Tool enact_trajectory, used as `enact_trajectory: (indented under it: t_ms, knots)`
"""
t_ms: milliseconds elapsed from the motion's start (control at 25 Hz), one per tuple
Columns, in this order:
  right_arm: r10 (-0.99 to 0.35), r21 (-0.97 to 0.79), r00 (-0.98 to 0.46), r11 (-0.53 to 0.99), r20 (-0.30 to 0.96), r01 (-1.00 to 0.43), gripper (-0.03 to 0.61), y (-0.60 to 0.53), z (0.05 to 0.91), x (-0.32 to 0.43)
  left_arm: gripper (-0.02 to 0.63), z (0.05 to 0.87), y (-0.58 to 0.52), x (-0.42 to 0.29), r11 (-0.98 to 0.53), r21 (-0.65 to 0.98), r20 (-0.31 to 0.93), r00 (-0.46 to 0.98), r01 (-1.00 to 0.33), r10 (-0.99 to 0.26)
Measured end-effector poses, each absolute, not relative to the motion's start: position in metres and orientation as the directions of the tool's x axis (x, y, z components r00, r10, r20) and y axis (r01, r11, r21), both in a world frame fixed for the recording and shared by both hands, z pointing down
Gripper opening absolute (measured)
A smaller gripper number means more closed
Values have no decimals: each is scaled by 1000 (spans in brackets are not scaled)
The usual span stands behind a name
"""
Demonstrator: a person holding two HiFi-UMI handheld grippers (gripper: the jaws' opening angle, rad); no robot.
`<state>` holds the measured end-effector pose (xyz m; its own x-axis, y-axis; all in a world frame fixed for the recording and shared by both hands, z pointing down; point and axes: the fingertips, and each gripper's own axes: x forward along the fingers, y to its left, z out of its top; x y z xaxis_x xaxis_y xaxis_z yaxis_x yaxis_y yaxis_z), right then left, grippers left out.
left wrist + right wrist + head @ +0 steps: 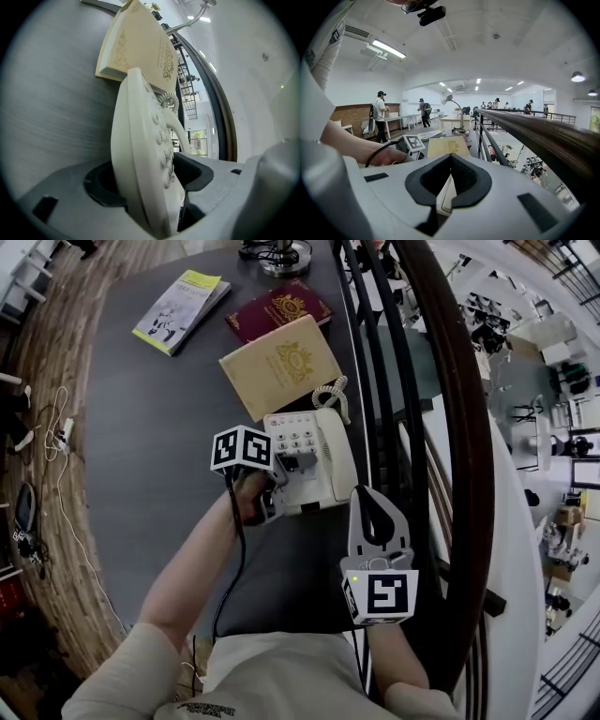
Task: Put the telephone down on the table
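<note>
While straddled by left gripper (pixel 140 164), telephone (pixel 314 460): flat on table (pixel 159 427), keypad up, just near of tan book (pixel 279 364).
Left gripper: released, jaws apart around the near end, pads seemingly not pressing.
Right gripper (pixel 375 521): clenched on nothing, near right, clear of telephone.
Release: widen fully, then draw straight back nearward, without dragging the base or snagging coiled cord (pixel 330 395).
</note>
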<state>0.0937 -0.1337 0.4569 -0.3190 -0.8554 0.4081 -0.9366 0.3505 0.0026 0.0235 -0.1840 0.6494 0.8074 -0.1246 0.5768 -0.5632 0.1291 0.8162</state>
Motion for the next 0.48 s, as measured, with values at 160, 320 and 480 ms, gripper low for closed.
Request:
enact_trajectory:
  t_ms: [160,320,480]
  knots:
    - [-855,-8,-327,354,404,-935,0,-129,453,94,327,649,-183,13,114,762,647,748,-637,-150]
    - [-850,-10,-328,355,411,-935,0,-124,451,96,391,640,-191,-2,37,696,700,666,-717,-257]
    - [-849,-8,-322,350,419,-937,0,-121,452,98,391,637,-193,-16,-16,611,749,585,-791,-310]
